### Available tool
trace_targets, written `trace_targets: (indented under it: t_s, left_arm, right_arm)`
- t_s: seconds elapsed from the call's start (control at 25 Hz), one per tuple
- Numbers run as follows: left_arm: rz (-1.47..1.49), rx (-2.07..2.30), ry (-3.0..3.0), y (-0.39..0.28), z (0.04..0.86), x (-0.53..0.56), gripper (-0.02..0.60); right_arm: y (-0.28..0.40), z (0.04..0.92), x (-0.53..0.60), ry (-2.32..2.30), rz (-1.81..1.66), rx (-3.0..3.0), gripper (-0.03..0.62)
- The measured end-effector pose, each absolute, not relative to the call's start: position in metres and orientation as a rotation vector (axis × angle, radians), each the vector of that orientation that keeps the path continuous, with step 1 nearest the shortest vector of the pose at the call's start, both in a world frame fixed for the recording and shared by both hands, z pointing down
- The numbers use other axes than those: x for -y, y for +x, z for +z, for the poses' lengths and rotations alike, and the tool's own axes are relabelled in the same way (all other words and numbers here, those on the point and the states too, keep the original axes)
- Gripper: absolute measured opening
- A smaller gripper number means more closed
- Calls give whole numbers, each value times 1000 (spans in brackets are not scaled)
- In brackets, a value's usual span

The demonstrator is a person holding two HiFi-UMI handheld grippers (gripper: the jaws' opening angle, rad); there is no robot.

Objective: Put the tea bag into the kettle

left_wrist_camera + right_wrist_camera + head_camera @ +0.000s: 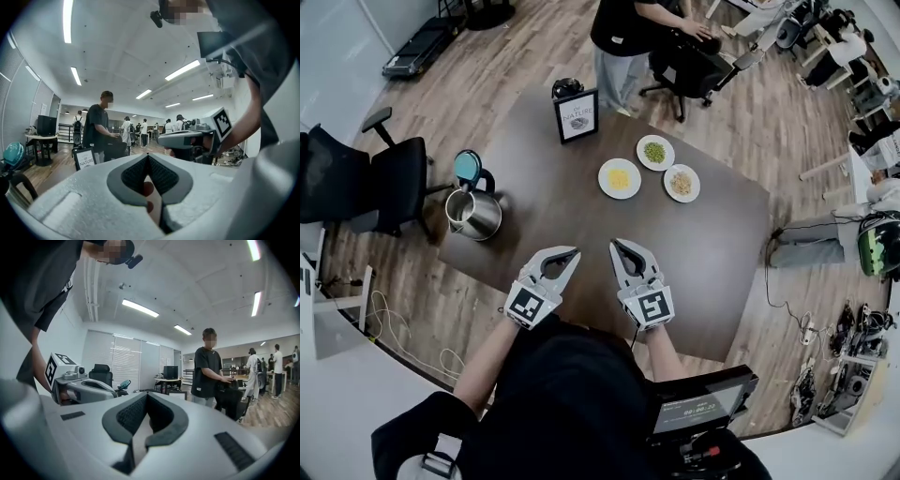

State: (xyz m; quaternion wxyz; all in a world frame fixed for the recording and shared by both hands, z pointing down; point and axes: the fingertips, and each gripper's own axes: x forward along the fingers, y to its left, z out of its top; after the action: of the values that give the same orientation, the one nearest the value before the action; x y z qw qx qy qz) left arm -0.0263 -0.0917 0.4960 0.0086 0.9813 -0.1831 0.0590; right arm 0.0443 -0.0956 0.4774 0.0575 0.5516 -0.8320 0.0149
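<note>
The head view looks steeply down from above the dark brown wooden desk [712,234]. Both gripper views sit low, aimed across the room. All three share the black-shirted standing person [97,129].

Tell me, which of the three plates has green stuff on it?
The back plate, the one closest to the framed sign. Its food is green; the yellow plate and the beige plate sit in front of it.
</note>
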Motion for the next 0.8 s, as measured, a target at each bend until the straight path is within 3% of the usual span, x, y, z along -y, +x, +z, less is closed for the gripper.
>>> trace_targets:
  t_s: [0.4,0.8]
  left_arm:
    - [264,264,3120,45,494,48,3]
    - [286,221,3109,101,499,28,3]
  right_arm:
    - [119,494,30,1949,92,2391,6]
    - [178,510,-12,2064,171,2287,6]
